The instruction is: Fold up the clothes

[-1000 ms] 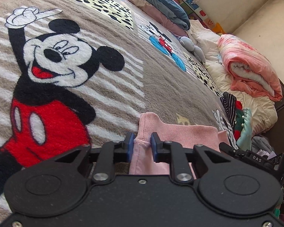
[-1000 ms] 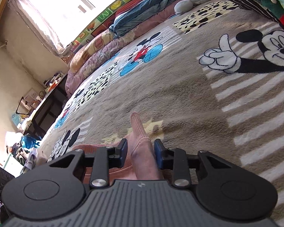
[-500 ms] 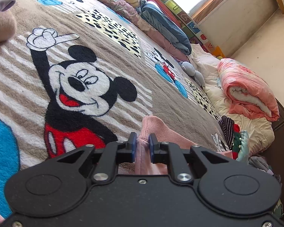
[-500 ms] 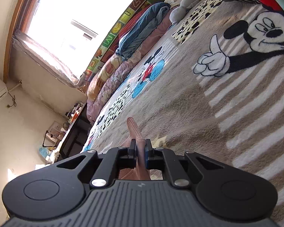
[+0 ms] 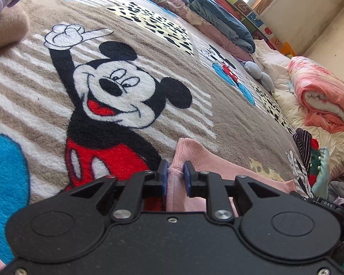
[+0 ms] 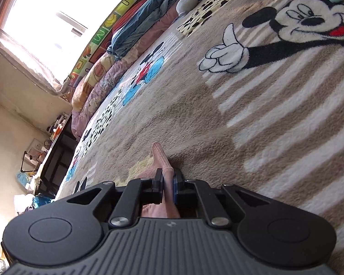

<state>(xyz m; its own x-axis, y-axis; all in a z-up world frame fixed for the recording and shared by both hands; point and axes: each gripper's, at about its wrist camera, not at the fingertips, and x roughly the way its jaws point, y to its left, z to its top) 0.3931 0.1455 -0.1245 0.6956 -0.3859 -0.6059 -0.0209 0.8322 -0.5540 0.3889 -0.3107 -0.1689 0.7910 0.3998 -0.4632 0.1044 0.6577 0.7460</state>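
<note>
Left wrist view: left gripper [image 5: 174, 168] has its two blue-padded fingers [image 5: 163, 176] pressed against a fold of pink ribbed garment [image 5: 196, 153], pinching it between them. The garment lies on a cartoon-mouse blanket [image 5: 117, 87] that covers the bed; its free corner sticks up just beyond the fingertips, and the rest runs off to the right along the blanket toward the right gripper [image 5: 328, 205], of which only a dark edge shows at the frame's right side. A folded tan item [image 5: 4, 29] sits at the far left of the blanket. A rolled pink quilt [image 5: 321, 91] rests on pale bedding well apart to the right, and a blue folded blanket [image 5: 220, 20] lies along the far edge near a grey plush toy [image 5: 259, 75]

Right wrist view: right gripper [image 6: 168, 178] is closed tight on a narrow strip of the pink ribbed garment [image 6: 159, 158], whose tip pokes forward past the fingers and rests on the blanket [image 6: 252, 105]. More pink fabric shows below the jaws, inside the gripper frame. A bright window [image 6: 57, 16] lies beyond the bed's far edge
</note>
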